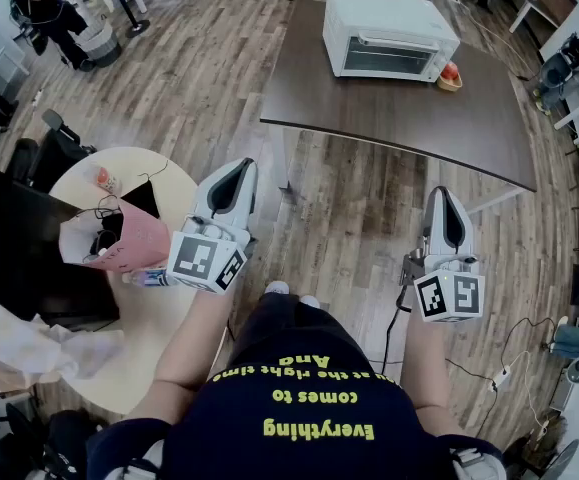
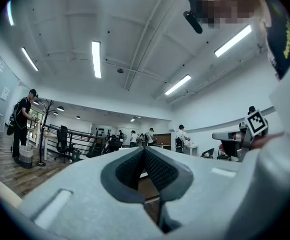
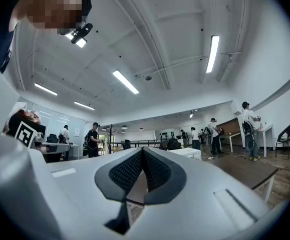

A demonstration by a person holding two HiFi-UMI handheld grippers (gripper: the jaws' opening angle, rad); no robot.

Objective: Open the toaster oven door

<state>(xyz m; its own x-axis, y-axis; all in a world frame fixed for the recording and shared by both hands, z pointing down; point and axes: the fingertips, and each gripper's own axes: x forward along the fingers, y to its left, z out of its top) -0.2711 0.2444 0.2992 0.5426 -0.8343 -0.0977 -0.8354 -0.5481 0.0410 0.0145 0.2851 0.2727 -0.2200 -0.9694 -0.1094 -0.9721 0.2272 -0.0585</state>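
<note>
A white toaster oven (image 1: 389, 34) with its glass door closed stands at the far end of a dark brown table (image 1: 399, 118). My left gripper (image 1: 239, 173) is held near my body, well short of the table, jaws shut and empty. My right gripper (image 1: 445, 204) hangs level with it on the right, also shut on nothing. In the left gripper view the dark ribbed pads (image 2: 155, 169) meet at the tip (image 2: 145, 149). In the right gripper view the pads (image 3: 127, 173) meet too, my right gripper (image 3: 142, 150) aimed roughly level, and the oven's white top (image 3: 187, 153) shows beyond them.
An orange object (image 1: 450, 73) in a small bowl sits beside the oven. A round pale table (image 1: 89, 183) with a pink bag (image 1: 129, 240) and cables is at my left. Office chairs and people stand around the room. Wooden floor (image 1: 354, 203) lies between me and the table.
</note>
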